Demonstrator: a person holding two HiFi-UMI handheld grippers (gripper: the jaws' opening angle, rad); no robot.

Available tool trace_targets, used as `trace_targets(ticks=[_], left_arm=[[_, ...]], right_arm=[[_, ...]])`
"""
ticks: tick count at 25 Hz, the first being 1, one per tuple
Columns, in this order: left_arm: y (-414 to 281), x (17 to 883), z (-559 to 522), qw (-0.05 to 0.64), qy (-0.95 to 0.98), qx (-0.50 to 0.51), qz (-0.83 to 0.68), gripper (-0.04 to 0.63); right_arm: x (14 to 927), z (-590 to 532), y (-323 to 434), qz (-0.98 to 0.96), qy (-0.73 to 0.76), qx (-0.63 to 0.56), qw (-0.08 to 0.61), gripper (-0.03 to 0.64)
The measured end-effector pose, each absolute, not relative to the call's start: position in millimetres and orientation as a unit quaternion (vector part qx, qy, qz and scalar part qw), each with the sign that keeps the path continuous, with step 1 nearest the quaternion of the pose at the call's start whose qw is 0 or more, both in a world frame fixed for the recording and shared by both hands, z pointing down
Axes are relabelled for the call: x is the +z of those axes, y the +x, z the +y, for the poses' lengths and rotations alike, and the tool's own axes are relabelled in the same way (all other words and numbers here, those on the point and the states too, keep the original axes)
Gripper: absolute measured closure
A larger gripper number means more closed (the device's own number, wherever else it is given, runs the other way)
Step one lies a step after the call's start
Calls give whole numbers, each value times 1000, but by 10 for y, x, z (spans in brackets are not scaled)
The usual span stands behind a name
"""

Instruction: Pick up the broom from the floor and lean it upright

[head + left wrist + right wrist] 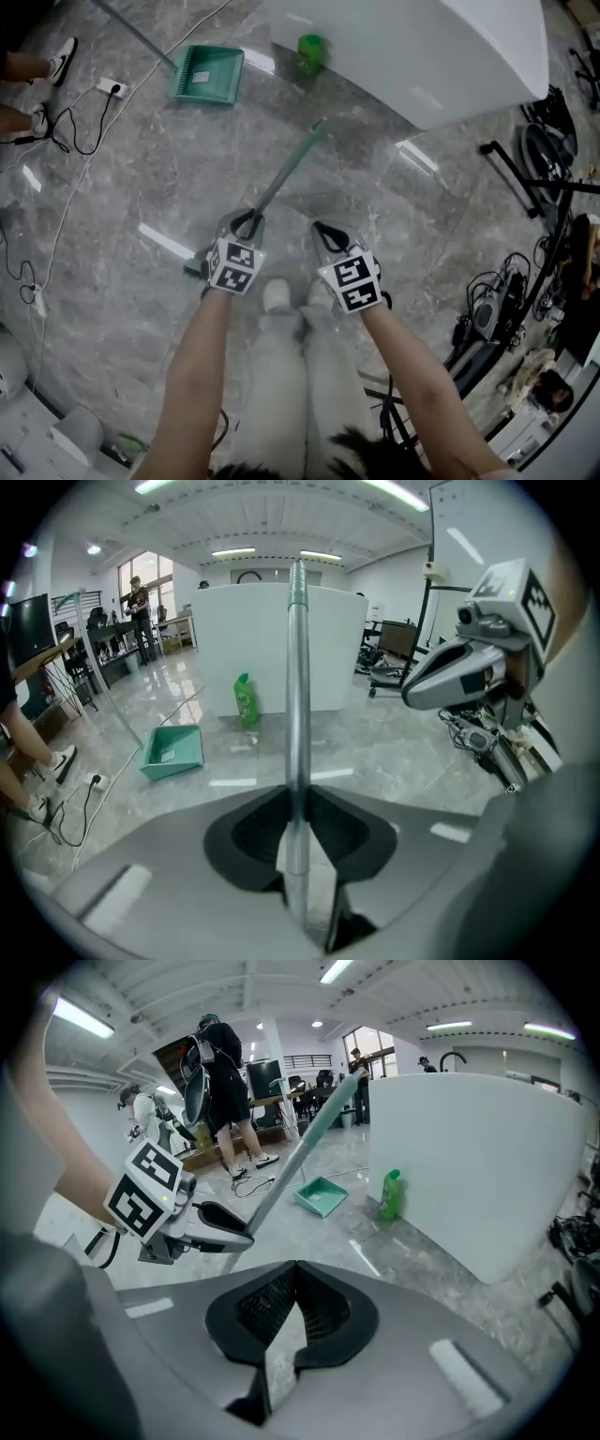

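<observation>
Status: pickup done, leaning not done.

- The left gripper [247, 225] is clamped on the broom [286, 173]. In the left gripper view the metal handle sits pinched between the two pads and runs on up past them.
- The handle is off the floor [122, 187]. It slants away from the person toward the white counter [441, 56], with its teal far end in the air.
- The brush end is hidden under the gripper and arm, so I cannot tell whether it has cleared the floor.
- The right gripper [325, 232] has its jaws together with nothing between them. It hangs just beside the left one and is not touching the handle.

Left to do (my judgement): bring the handle up to near vertical, carry it to a support, rest it there and let go. The counter face looks the likeliest support. The free right gripper could steady the upper handle.

Counts:
- broom: one
- grippers: two
- dustpan [208, 75]: one, teal, lying on the floor well beyond the broom with its own long handle
- bottle [310, 52]: one, green, at the foot of the counter
- counter: one
</observation>
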State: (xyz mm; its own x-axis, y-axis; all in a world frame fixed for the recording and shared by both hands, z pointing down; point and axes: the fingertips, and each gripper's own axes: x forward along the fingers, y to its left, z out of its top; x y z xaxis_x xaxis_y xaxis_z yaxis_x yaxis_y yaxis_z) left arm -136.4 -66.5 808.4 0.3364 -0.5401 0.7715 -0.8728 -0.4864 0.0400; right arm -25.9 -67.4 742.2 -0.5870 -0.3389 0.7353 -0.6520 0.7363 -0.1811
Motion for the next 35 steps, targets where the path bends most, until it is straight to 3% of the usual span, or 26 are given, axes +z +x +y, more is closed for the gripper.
trace_targets(ticks=[16,35], left_arm=[[-1333,7254,-1346,205,802,315,-464,521],[-867,6965,-2831,162,796,343,-471,520]], right_arm=[[6461,-1201,-436,-868,338,198,304,615],[6247,-2289,22,-865,365,202,280,615]])
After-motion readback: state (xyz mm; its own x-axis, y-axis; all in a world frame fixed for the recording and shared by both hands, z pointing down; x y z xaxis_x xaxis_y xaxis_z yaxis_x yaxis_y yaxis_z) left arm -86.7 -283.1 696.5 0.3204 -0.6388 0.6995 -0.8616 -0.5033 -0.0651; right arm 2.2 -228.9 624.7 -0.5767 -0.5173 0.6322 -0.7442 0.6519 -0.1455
